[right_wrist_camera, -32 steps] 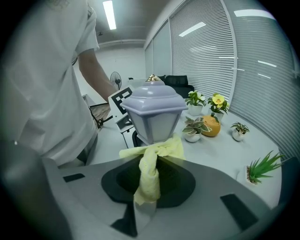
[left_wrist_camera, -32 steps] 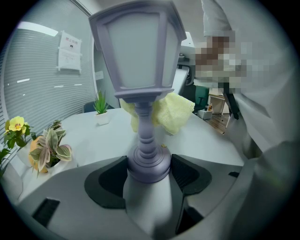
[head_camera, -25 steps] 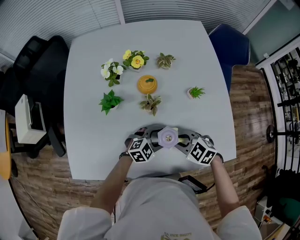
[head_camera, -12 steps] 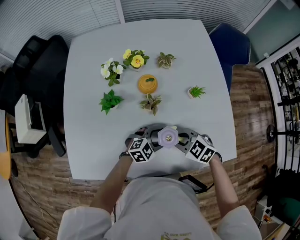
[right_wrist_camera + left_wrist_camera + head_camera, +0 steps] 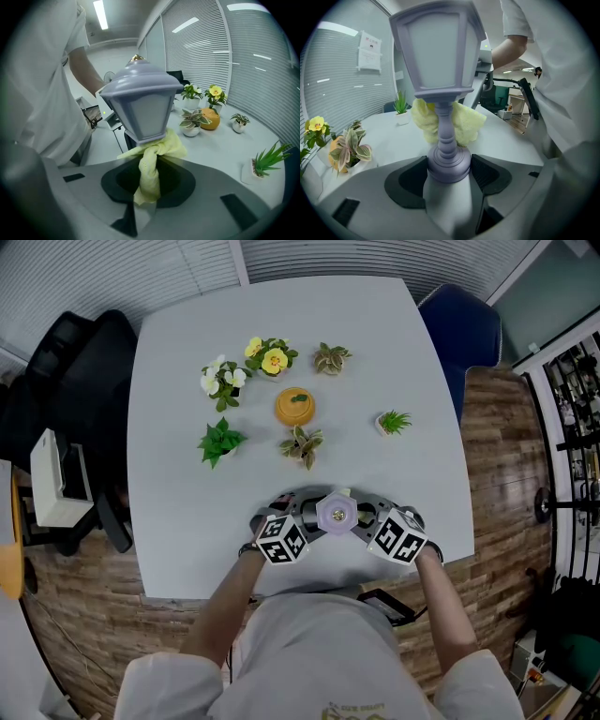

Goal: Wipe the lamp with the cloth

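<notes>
Grey table (image 5: 187, 352), lamp (image 5: 335, 514) at near edge; wood-plank floor (image 5: 497, 521); slatted blinds (image 5: 375, 259) beyond.

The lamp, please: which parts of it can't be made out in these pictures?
- Head view: lamp stem and base, hidden under its own roof.
- Left gripper view: the roof, cut off by the top edge.
- Right gripper view: the stem, hidden behind the cloth; the base, behind the right gripper.

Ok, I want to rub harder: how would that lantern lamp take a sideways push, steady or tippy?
Probably tippy: the lamp carries a wide lantern head on a thin stem above a small round base, so it looks top-heavy. It seems rigid, perhaps light plastic, so the left gripper clamped on the base should steady it against the cloth.
</notes>
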`<state>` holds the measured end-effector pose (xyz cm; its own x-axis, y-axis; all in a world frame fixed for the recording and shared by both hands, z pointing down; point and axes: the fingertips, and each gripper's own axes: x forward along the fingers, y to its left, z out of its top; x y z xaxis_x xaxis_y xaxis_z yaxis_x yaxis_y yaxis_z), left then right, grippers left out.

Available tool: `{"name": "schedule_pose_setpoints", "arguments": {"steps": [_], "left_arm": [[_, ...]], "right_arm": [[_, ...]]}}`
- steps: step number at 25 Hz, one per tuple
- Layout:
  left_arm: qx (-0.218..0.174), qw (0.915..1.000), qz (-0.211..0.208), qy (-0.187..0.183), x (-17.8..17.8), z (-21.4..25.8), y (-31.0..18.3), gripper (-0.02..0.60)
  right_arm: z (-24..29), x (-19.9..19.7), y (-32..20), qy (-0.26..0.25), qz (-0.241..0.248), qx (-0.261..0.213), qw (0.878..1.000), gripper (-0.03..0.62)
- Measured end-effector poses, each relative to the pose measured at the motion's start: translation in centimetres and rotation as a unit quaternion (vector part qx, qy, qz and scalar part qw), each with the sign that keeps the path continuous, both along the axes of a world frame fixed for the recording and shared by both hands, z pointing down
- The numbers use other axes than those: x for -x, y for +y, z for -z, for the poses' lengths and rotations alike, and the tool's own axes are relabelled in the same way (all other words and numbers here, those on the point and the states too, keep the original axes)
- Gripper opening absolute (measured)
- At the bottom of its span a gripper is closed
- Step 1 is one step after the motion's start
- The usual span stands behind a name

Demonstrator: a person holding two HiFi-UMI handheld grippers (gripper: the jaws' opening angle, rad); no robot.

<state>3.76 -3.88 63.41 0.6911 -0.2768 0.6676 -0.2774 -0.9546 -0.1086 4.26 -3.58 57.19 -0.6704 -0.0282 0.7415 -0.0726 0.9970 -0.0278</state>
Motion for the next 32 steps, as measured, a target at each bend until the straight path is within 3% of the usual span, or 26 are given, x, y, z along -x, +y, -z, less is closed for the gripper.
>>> {"name": "schedule_pose_setpoints", "arguments": {"steps": [12, 20, 32], "left_arm": [[-0.001, 1.0, 0.0, 0.0, 0.1, 0.0, 0.0, 0.304], [0.0, 1.0, 0.002, 0.0, 0.0, -0.1, -0.1, 0.304], [0.001, 1.0, 0.002, 0.0, 0.0, 0.0, 0.0, 0.304]], "right_arm": [[-2.8, -0.1, -0.2, 0.05, -0.023, 0.004, 0.998, 0.067], [-3.0, -0.2, -0.3, 0.042, -0.049, 0.008, 0.998, 0.067], [-2.7, 0.1, 2.5, 0.049, -0.027, 0.017, 0.998, 0.067]]}}
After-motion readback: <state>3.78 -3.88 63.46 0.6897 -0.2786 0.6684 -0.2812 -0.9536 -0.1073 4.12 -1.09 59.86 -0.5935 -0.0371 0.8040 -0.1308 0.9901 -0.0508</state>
